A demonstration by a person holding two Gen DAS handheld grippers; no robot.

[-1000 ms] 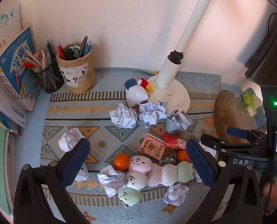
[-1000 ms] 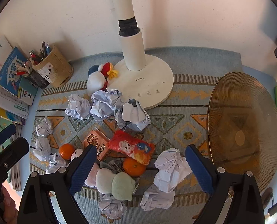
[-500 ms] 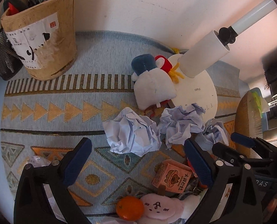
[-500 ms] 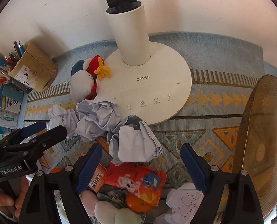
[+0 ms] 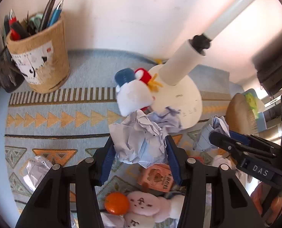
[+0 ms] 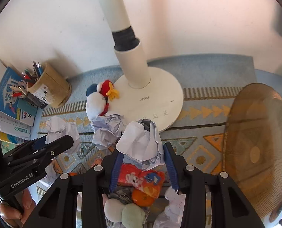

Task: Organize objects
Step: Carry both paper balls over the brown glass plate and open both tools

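Jaws of both grippers, left closing, right, each pinch 1 paper ball.

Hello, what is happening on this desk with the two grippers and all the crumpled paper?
A person is tidying a cluttered desk mat with a handheld gripper in each hand. The left gripper is closing on a crumpled paper ball near the white plush toy. The right gripper has shut on another crumpled paper ball in front of the lamp base. Oranges, snack packets and more paper balls still lie on the mat; the brown dish appears empty.
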